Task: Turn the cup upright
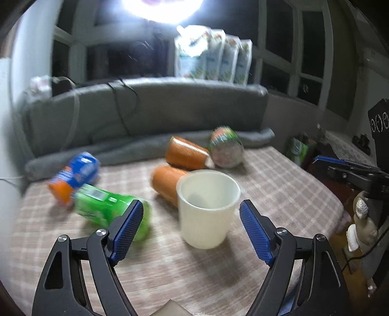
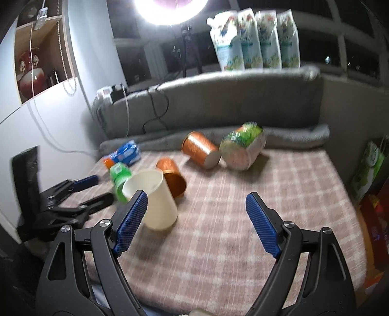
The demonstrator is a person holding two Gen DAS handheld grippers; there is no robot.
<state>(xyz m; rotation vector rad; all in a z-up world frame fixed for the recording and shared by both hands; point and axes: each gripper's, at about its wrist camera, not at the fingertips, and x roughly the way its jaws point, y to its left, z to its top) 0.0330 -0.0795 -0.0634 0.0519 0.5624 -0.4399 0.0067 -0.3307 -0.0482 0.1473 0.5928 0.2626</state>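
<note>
Left wrist view: white cup [image 1: 207,209] stands upright, mouth up, on the checked cloth surface [image 1: 279,194], just ahead of the left claw [image 1: 190,229] and roughly between its blue pads [image 1: 127,229]. Left claw is spread wide, released, touching nothing. Right wrist view shows the same cup [image 2: 155,201] leaning a little in the fisheye, partly behind the right claw's left pad [image 2: 131,221]; contact there cannot be told. Right claw [image 2: 197,223] is also spread wide, holding nothing.

Just behind the cup lies an orange cup [image 1: 166,184] on its side, touching or nearly touching it; in the right wrist view its open mouth [image 2: 173,178] faces the camera. Further behind the cup lies a second orange cup [image 1: 186,153] on its side, next to a tipped green and white container [image 1: 226,147]. Left of the cup a green can [image 1: 107,206] lies on its side, with a blue and orange can [image 1: 75,175] just beyond it. Grey cushion [image 1: 145,114] runs along the far edge behind the cup, with four white pouches [image 1: 211,56] standing on top. Bright ring light [image 2: 170,9] overhead. Both views blurred.
</note>
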